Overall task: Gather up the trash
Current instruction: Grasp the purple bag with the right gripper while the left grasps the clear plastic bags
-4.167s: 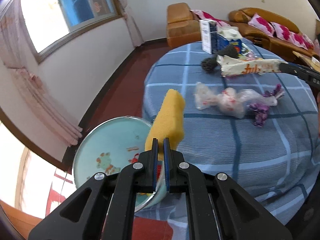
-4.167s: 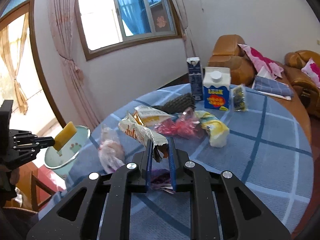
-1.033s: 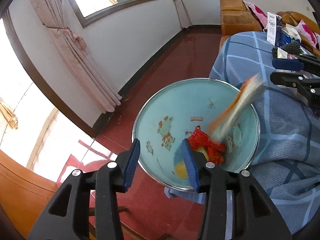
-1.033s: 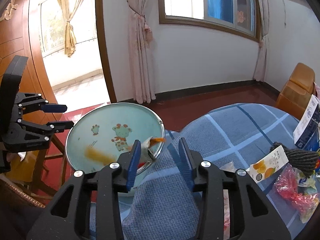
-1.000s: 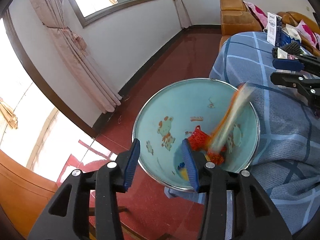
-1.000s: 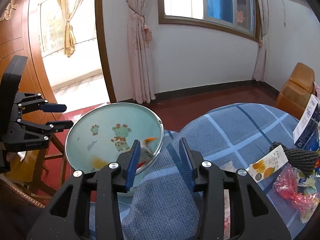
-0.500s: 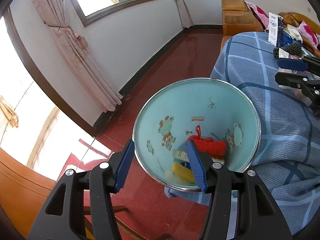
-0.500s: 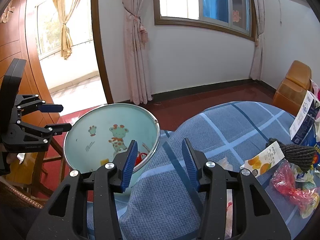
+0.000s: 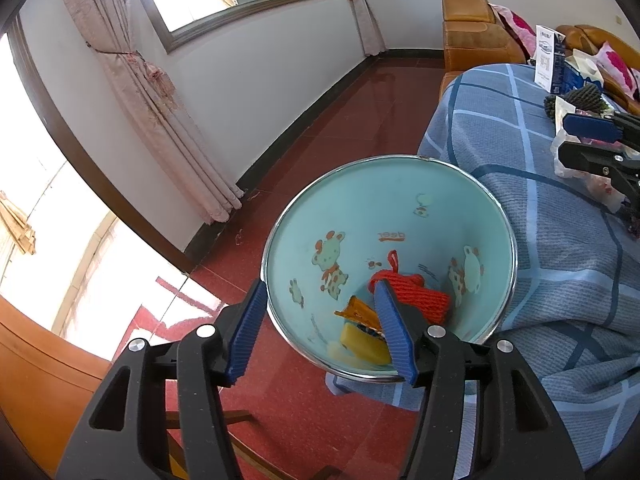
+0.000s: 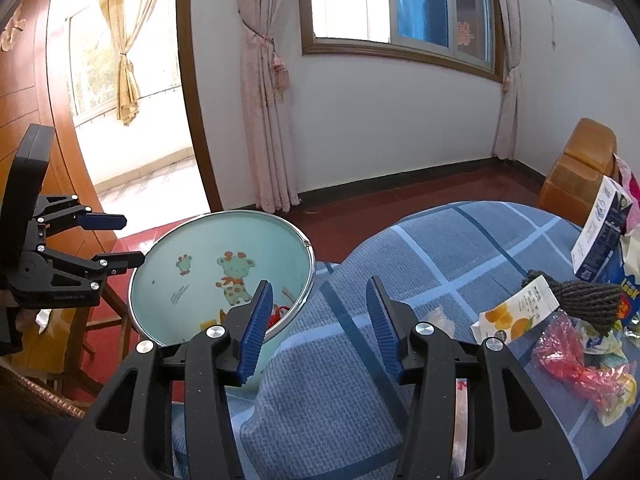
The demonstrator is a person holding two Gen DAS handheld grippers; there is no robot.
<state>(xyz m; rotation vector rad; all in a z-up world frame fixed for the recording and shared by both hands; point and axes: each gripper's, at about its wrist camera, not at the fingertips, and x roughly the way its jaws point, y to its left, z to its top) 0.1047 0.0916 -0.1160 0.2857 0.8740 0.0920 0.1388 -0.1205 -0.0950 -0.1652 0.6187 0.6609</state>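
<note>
A pale blue trash bin (image 9: 360, 208) with cartoon animals stands beside the table. In it lie a red net bag (image 9: 416, 296), a yellow sponge (image 9: 362, 344) and an orange wrapper (image 9: 358, 310). My left gripper (image 9: 320, 283) hangs over the bin's near rim, open and empty. My right gripper (image 10: 320, 282) is over the table edge next to the bin (image 10: 200, 240); its jaws are opening with nothing between them. On the table lie a fruit snack packet (image 10: 516, 312), a red plastic bag (image 10: 568, 348) and a dark mesh sleeve (image 10: 580, 300).
The table wears a blue checked cloth (image 10: 440, 248). A blue and white carton (image 10: 600, 232) stands at its far side. A wooden stool (image 10: 100, 320) is next to the bin. An orange sofa (image 9: 472, 28) lines the far wall, with red floor between.
The sponge and the wrapper, held four seconds ago, have dropped into the bin; the wrapper was falling a second ago. Both grippers' jaws have widened.
</note>
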